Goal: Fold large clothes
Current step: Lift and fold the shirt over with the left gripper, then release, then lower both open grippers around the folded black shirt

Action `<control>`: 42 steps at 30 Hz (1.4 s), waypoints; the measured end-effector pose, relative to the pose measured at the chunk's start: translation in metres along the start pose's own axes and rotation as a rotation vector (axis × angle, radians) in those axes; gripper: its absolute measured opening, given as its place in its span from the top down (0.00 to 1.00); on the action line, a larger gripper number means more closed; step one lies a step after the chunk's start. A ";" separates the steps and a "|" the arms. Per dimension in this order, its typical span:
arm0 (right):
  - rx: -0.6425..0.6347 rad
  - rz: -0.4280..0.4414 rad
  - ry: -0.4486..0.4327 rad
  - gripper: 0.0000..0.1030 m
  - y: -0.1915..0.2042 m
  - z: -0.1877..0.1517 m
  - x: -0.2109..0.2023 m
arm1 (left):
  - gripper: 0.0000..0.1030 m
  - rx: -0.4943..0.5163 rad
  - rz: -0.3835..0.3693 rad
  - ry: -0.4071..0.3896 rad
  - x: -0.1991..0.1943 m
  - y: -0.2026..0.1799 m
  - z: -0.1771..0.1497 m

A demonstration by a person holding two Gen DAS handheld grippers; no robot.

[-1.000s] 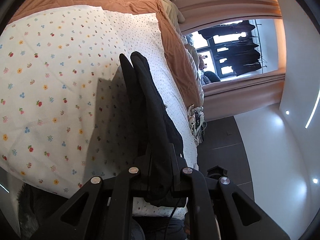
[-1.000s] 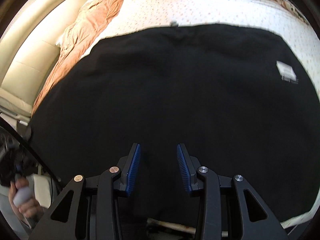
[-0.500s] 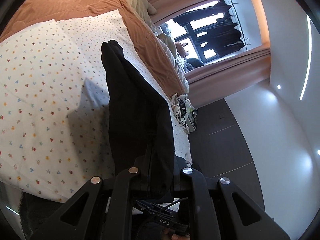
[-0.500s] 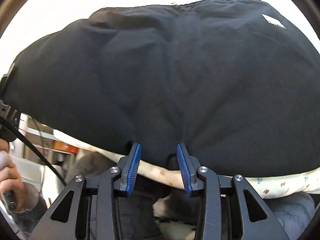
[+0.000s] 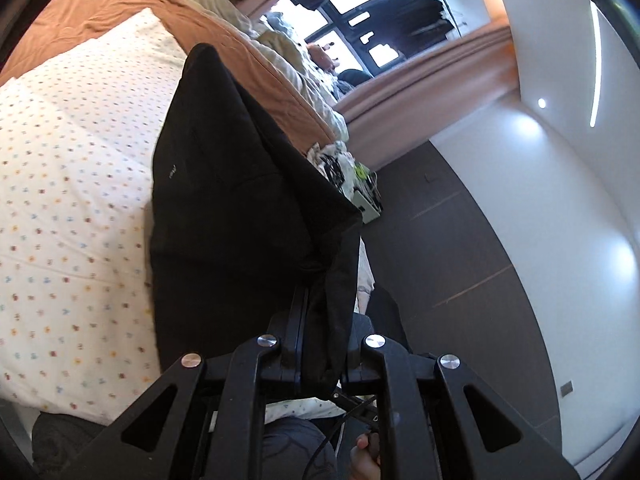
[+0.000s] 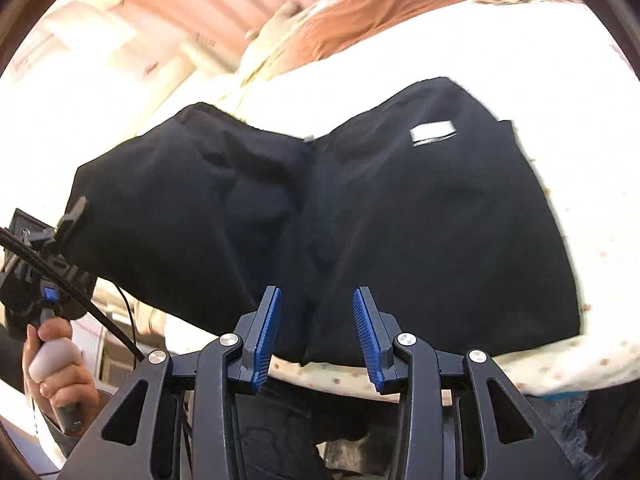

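A large black garment [image 6: 400, 220] lies on a white bed sheet with small coloured prints [image 5: 72, 200]. It has a white label [image 6: 432, 133] on its right part. My left gripper [image 5: 320, 340] is shut on the garment's corner [image 5: 248, 200] and lifts it off the bed, so the cloth hangs as a raised fold. In the right wrist view that gripper [image 6: 52, 248] shows at the left, held by a hand, gripping the garment's left end. My right gripper [image 6: 316, 332] is open with blue pads [image 6: 266, 336], at the garment's near edge, holding nothing.
A brown blanket [image 5: 120, 4] and crumpled bedding lie on the far side of the bed. A window [image 5: 360, 20] with pink curtains is beyond. Dark floor [image 5: 460, 260] runs along the bed's right side, with a pile of items [image 5: 352, 176] at the bed corner.
My left gripper has lifted the black garment's corner higher and swung it round. My right gripper has drawn back to the garment's near edge, staying open.
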State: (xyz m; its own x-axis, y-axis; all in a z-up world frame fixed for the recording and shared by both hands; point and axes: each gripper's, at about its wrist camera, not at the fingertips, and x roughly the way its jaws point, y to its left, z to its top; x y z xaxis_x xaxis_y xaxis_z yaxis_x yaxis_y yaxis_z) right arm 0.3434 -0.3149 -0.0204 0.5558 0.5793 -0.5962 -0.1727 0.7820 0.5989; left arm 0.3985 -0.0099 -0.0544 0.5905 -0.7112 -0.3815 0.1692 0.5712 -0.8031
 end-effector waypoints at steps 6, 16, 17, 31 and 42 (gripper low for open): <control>0.093 -0.016 -0.066 0.66 -0.041 -0.008 -0.050 | 0.87 0.039 0.003 0.081 0.049 -0.025 -0.007; 0.233 -0.056 -0.157 0.41 -0.106 -0.032 -0.097 | 0.85 -0.001 0.052 0.279 0.146 -0.026 -0.046; 0.242 -0.061 -0.157 0.41 -0.112 -0.033 -0.100 | 0.82 -0.017 0.058 0.308 0.156 -0.023 -0.053; 0.192 0.032 -0.111 0.31 -0.089 -0.026 -0.079 | 0.21 -0.025 0.015 0.270 0.119 -0.006 -0.045; 0.112 -0.040 -0.068 0.86 -0.070 -0.017 -0.034 | 0.21 -0.024 0.240 0.166 0.048 0.055 -0.036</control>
State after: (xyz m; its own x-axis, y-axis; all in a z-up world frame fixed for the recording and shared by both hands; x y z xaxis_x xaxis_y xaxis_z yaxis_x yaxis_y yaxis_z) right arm 0.3223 -0.3856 -0.0509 0.6147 0.5282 -0.5857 -0.0591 0.7714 0.6336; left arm 0.4078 -0.0276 -0.1336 0.4740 -0.6150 -0.6302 0.0205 0.7232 -0.6903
